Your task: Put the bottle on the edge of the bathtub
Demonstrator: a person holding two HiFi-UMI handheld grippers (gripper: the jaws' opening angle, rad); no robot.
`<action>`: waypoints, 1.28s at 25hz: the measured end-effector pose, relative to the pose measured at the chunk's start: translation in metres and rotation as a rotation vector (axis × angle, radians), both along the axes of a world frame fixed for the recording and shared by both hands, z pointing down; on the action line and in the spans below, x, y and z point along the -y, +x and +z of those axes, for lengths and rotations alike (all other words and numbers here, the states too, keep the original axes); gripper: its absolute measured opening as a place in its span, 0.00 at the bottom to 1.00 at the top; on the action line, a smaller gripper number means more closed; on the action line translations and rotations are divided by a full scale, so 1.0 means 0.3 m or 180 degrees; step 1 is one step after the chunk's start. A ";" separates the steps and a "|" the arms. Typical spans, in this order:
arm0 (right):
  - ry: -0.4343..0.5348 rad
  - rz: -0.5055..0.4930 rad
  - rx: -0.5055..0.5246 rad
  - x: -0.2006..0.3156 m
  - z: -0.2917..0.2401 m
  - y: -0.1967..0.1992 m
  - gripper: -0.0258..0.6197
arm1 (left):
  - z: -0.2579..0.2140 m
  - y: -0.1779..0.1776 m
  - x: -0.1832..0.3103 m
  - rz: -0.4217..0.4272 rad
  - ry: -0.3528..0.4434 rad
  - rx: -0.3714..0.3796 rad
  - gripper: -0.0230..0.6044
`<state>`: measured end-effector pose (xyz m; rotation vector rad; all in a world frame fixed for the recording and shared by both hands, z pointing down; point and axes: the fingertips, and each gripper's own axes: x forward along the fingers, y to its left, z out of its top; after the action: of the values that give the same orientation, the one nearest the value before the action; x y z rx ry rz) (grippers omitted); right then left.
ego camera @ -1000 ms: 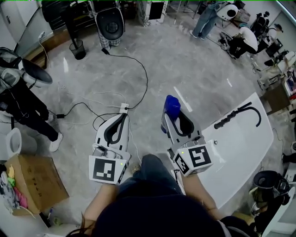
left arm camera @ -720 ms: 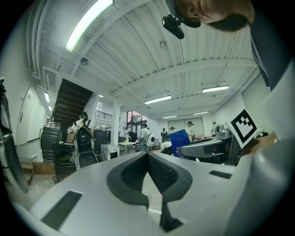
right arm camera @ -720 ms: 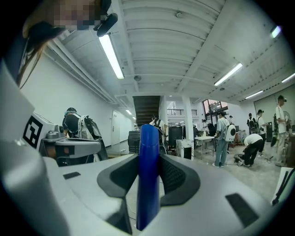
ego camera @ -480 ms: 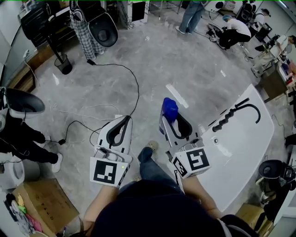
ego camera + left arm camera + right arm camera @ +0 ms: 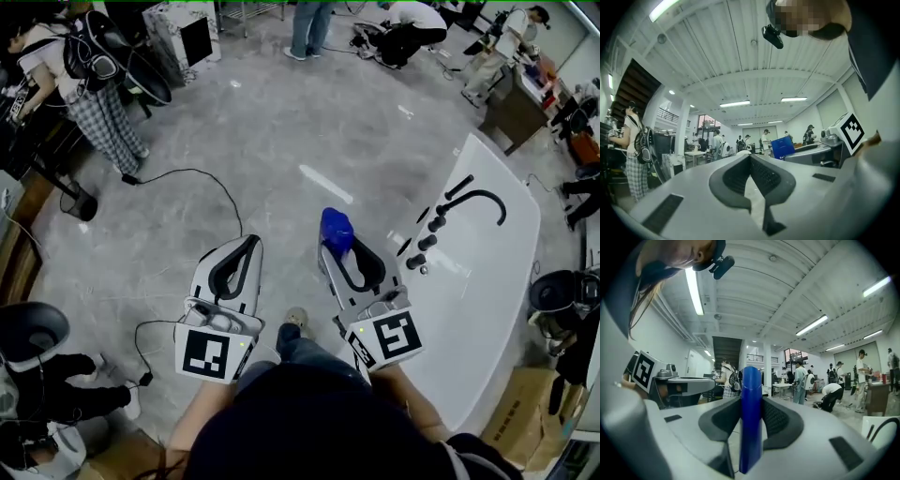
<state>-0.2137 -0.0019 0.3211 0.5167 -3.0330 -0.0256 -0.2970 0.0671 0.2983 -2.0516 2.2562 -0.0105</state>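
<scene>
The right gripper [image 5: 343, 251] is clamped on the blue bottle [image 5: 336, 229] at frame centre, just left of the white bathtub [image 5: 492, 281], ready for placement on its edge, while the left gripper [image 5: 247, 246], jaws together and empty, stands clear at left.

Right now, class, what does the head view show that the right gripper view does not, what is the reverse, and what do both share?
Head view only: a cable on the floor, black knobs on the bathtub, the left tool shut and empty. Right gripper view only: ceiling lights, and pads pressing both sides of the blue bottle. Both: the blue bottle held in the right tool, the black faucet, the left tool's marker cube, people behind.
</scene>
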 end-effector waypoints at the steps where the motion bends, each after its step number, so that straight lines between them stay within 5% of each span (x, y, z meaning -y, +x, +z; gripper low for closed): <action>1: -0.0003 0.0096 0.0007 0.046 0.001 0.013 0.28 | -0.002 0.007 0.057 0.0099 0.0003 -0.0003 0.08; 12: -0.0086 0.1258 0.0048 0.423 0.018 0.357 0.28 | 0.001 0.297 0.536 0.1238 -0.0045 -0.0002 0.08; 25: -0.0169 0.2676 -0.0053 0.570 0.090 0.812 0.28 | 0.057 0.688 0.854 0.2570 -0.0211 0.0031 0.08; 32: -0.0317 0.3318 -0.0237 0.695 0.199 0.950 0.28 | 0.143 0.879 1.045 0.3376 -0.0368 0.0032 0.08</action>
<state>0.0713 -0.2104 0.3807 1.9006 -2.3046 0.1494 -0.0334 -0.2463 0.3411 -2.9845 0.9261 -0.0739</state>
